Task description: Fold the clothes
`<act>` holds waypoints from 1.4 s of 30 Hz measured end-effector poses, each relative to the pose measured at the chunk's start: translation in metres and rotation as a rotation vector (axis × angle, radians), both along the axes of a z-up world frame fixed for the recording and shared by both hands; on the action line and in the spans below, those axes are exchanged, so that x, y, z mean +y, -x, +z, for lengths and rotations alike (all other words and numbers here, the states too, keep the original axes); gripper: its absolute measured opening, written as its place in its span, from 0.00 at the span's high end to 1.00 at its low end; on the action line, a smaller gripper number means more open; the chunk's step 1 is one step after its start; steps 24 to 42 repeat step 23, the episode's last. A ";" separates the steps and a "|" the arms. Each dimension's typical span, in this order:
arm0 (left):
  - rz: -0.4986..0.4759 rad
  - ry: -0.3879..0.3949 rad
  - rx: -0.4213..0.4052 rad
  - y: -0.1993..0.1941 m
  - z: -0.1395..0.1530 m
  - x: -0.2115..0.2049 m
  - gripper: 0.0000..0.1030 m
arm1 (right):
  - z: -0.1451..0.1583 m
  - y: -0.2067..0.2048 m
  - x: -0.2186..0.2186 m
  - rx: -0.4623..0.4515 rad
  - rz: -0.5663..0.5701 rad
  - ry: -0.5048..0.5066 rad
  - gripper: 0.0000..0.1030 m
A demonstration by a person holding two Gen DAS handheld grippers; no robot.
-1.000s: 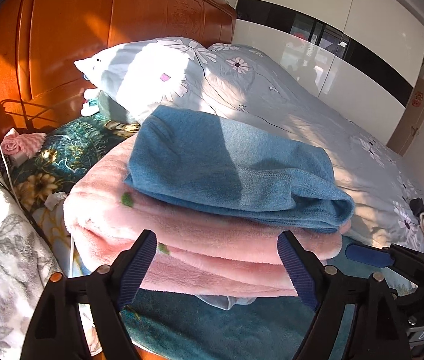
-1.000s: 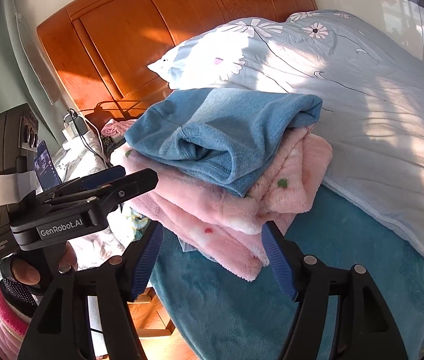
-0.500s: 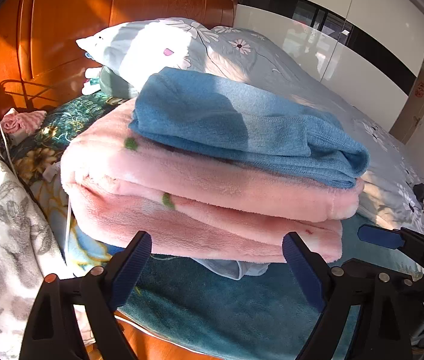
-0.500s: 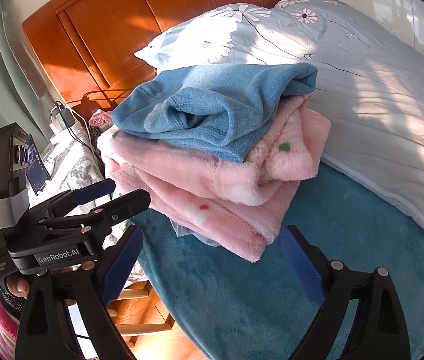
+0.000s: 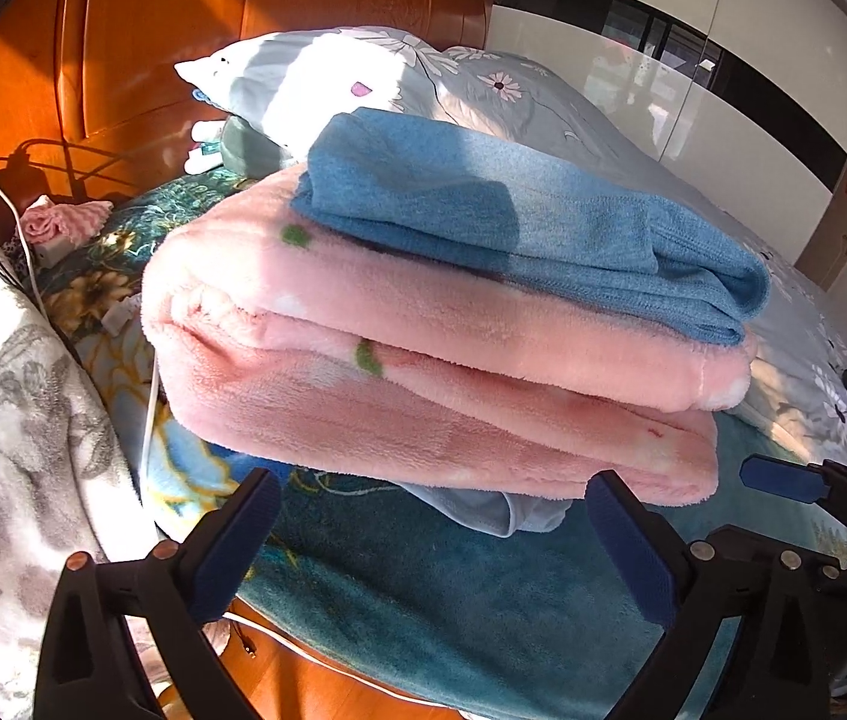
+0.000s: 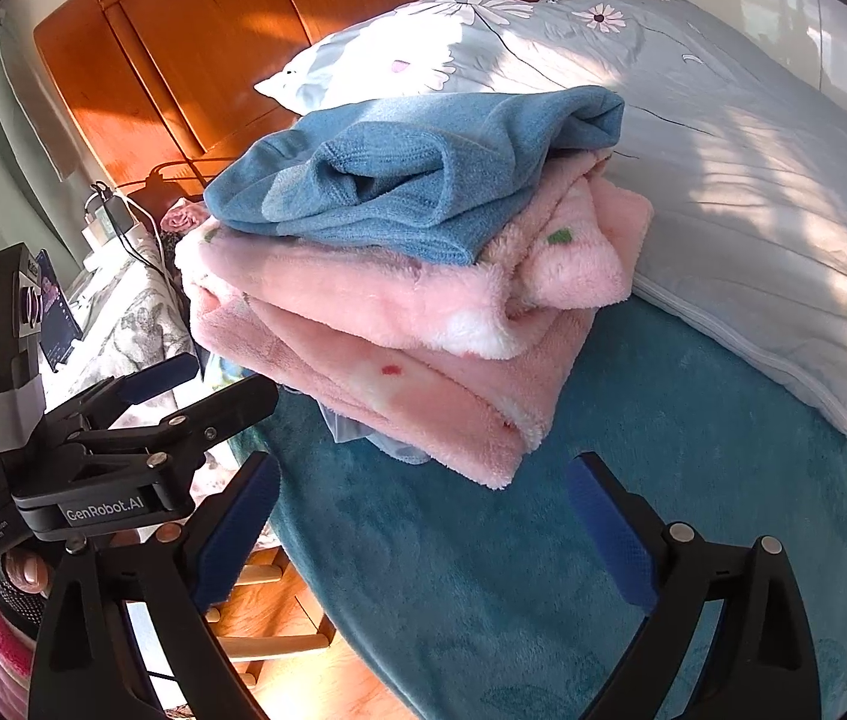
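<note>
We are holding our left hand-held gripper (image 5: 429, 531) and right hand-held gripper (image 6: 420, 507) wide open, empty, before folded clothes (image 5: 453, 348) stacked near the bed (image 6: 483, 570) edge

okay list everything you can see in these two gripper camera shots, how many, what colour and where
blue folded garment: one, blue, top of the stack
pink fleece garments: folded layers, count unclear, pink, under the blue one
pale blue cloth: one, peeking from beneath the stack
teal blanket: one, teal, under the stack
floral quilt: one, grey-blue, beyond the stack
pillow: one, floral, by the headboard
headboard: one, orange wood, behind
left gripper: open, empty
right gripper: open, empty
</note>
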State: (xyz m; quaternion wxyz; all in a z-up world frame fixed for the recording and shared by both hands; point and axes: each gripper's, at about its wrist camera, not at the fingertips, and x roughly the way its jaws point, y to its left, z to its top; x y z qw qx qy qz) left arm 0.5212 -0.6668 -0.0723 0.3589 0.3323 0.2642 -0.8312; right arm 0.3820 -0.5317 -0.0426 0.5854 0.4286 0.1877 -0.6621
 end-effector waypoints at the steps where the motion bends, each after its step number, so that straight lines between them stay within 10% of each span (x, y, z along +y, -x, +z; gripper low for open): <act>1: 0.000 0.000 -0.004 0.001 -0.001 0.001 0.00 | -0.001 0.000 0.000 -0.001 0.001 -0.003 0.06; 42: -0.005 0.013 -0.041 0.004 -0.006 0.009 0.00 | -0.005 -0.002 0.000 0.001 -0.002 -0.022 0.06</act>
